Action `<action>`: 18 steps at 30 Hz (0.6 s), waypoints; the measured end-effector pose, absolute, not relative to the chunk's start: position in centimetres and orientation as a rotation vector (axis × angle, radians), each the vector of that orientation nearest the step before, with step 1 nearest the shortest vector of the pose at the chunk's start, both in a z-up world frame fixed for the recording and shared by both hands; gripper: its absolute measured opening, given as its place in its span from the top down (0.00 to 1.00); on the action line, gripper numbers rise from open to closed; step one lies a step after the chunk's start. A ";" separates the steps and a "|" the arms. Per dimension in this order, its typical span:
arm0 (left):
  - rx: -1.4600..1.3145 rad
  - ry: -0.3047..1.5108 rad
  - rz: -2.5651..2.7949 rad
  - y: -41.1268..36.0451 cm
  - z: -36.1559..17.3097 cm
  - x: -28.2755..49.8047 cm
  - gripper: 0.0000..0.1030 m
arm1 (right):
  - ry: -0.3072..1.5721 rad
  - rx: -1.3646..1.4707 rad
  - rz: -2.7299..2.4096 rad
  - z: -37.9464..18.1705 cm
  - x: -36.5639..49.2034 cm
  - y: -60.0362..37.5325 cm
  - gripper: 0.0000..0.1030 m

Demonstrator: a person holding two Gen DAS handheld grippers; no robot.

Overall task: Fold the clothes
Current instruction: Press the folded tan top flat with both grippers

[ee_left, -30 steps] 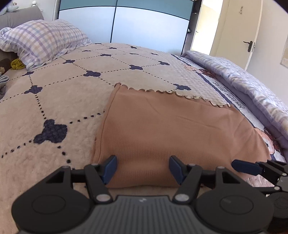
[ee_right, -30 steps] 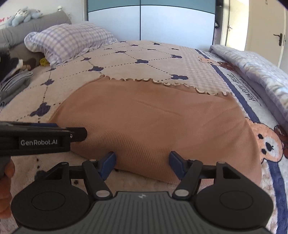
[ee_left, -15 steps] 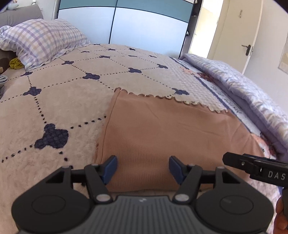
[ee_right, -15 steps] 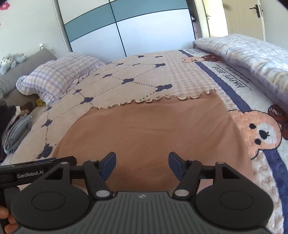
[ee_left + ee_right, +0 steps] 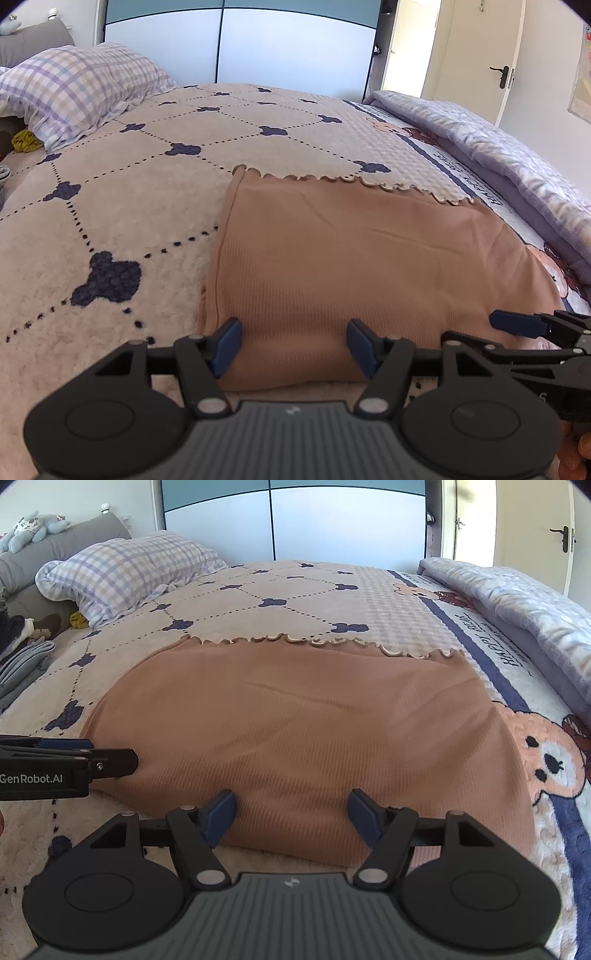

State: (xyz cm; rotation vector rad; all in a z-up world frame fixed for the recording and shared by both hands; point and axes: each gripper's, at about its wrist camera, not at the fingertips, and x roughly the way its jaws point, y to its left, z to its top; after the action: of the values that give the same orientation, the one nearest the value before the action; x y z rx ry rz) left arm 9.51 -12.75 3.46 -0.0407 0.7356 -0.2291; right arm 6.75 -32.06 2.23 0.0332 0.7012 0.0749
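Flat on the plush cream bed cover point(image 5: 122, 192) with navy bear shapes: a ribbed, tan knit garment point(image 5: 351, 266), scalloped hem toward the far edge, folded edge toward the near edge. Hovering over that near fold, left gripper point(image 5: 293, 341), blue fingers point(image 5: 227, 341) parted wide, empty. Alongside, right gripper point(image 5: 291, 816), fingers point(image 5: 364, 814) spreading wider, gripping nothing. Beyond, near the headboard: a checked lilac pillow point(image 5: 129, 576).

Filling mid-frame: a tan ribbed garment point(image 5: 295, 731) spread flat on the bed point(image 5: 314, 590), frilled hem toward the top. At bottom centre, right gripper point(image 5: 293, 818) over the near edge, jaws opening (nothing pinched). Entering lower left, left gripper point(image 5: 85, 755). Upper left, a checked pillow point(image 5: 129, 572).
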 end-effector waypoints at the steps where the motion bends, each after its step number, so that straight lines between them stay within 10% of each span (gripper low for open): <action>1: -0.038 0.737 -0.230 -12.8 3.4 9.5 0.36 | 0.700 0.034 0.074 2.2 6.8 -32.0 0.31; 10: -0.071 0.748 -0.235 -12.4 3.7 9.8 0.36 | 0.674 0.115 0.047 3.8 6.0 -33.2 0.31; 18: -0.102 0.761 -0.225 -12.3 3.9 10.0 0.36 | 0.607 0.771 -0.255 4.2 2.1 -44.6 0.30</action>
State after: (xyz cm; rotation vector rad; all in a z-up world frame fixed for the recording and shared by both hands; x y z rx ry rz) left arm 9.98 -12.27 3.89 -0.1020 0.7610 -0.2252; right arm 2.14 -44.59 4.22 0.7709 0.6069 -0.2550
